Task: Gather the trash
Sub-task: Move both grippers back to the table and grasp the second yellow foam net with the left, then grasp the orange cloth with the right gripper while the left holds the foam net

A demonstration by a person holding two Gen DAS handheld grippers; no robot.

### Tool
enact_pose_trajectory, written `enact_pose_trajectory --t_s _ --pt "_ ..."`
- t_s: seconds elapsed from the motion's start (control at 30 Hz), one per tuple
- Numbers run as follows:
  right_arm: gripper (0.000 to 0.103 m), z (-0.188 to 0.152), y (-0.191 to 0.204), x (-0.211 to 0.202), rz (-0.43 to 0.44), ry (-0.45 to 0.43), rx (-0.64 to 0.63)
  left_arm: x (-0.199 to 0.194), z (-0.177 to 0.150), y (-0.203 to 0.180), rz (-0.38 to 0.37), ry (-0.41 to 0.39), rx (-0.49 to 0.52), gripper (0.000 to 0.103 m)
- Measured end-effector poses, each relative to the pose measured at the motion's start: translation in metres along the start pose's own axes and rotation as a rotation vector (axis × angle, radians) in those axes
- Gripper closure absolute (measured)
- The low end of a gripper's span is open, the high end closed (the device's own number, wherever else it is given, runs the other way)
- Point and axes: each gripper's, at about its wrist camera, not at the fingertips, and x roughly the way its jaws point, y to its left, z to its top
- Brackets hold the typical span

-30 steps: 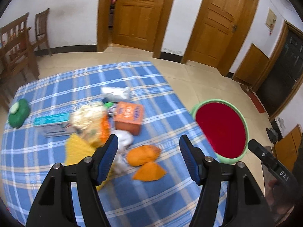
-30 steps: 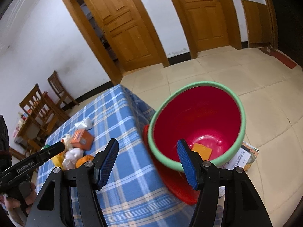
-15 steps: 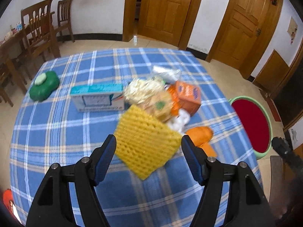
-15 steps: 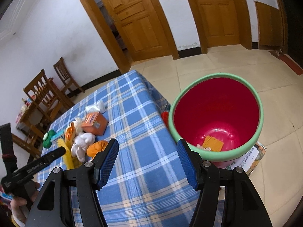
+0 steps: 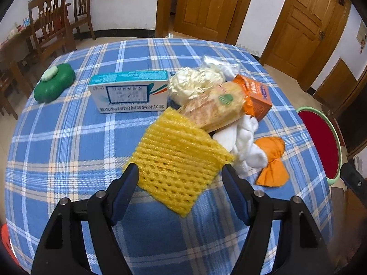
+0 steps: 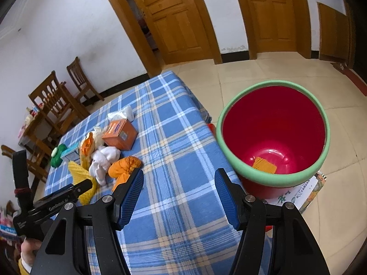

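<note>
Two pairs of tongs hang over the checked surface [image 5: 68, 137], both with jaws spread wide and nothing gripped. The left tongs [image 5: 180, 175] are opening a little; the near corner of the yellow foam net [image 5: 176, 160] lies between their tips, and whether either pad touches it cannot be told. Beyond the net, ahead of those tongs, the trash sits heaped: a blurred snack wrapper [image 5: 215, 105], an orange carton [image 5: 257, 96], white cloth [image 5: 245, 144] and an orange rag [image 5: 271, 158], partly hiding one another. The right tongs [image 6: 179, 186] hold nothing and hover over bare cloth near the surface's edge. Ahead and to their right stands the red bucket [image 6: 275, 176] on the floor, with an orange scrap [image 6: 263, 166] at its bottom.
</note>
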Motion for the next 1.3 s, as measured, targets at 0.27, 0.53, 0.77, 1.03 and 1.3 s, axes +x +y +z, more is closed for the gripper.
enact_pose_trajectory --t_s 0.27,0.53,0.77,1.03,1.3 --pt "0.037 -0.006 0.014 0.015 0.012 0.042 -0.031 -0.001 -0.007 -0.005 0.031 -0.014 0.053 0.029" --pt "0.037 -0.013 0.029 0.030 0.025 0.081 -0.066 0.004 -0.011 0.007 0.058 0.000 0.026 0.029" --pt "0.037 -0.018 0.042 0.042 0.035 0.114 -0.106 -0.006 -0.010 0.024 0.007 -0.048 -0.012 0.069" --pt "0.037 -0.023 0.064 0.056 0.062 0.140 -0.175 -0.019 -0.005 0.036 -0.076 -0.090 -0.037 0.091" --pt "0.049 -0.024 0.081 0.070 0.085 0.153 -0.216 -0.037 -0.001 0.043 -0.128 -0.132 -0.067 0.092"
